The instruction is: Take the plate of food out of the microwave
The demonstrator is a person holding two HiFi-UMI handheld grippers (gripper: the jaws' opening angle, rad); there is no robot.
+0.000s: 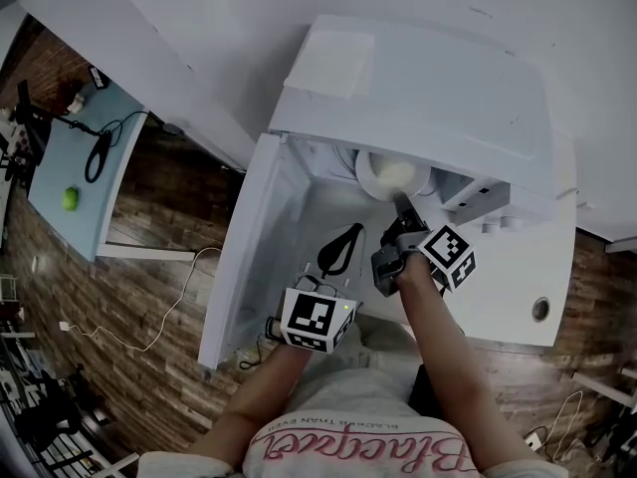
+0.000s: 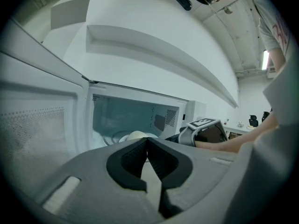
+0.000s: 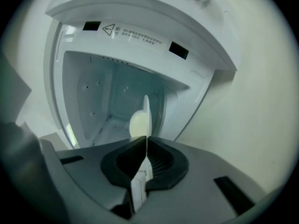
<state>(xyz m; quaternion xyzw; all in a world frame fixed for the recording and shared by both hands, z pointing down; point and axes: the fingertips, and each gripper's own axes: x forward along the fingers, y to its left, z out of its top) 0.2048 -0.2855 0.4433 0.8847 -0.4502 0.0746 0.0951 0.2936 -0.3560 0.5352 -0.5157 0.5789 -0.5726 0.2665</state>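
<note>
While the microwave (image 1: 428, 88) stands door-open, the plate (image 3: 146, 107) of pale food sits inside the microwave's cavity. Right hand-held gripper (image 3: 146, 143) clenched on the plate's near rim — thin, stiff, probably slick and breakable; rim grip suits, keep level. Left hand-held gripper (image 2: 147, 143) closed, empty, just outside the microwave's opening.

The microwave (image 1: 438, 88) is smooth, glossy white; its door (image 2: 32, 125) finely perforated. The plate (image 3: 146, 107) looks glazed. The right tongs (image 3: 146, 139) are matt grey plastic with ribbed black pads (image 3: 161, 164). The floor (image 1: 129, 297), at nine o'clock, is wood plank.
</note>
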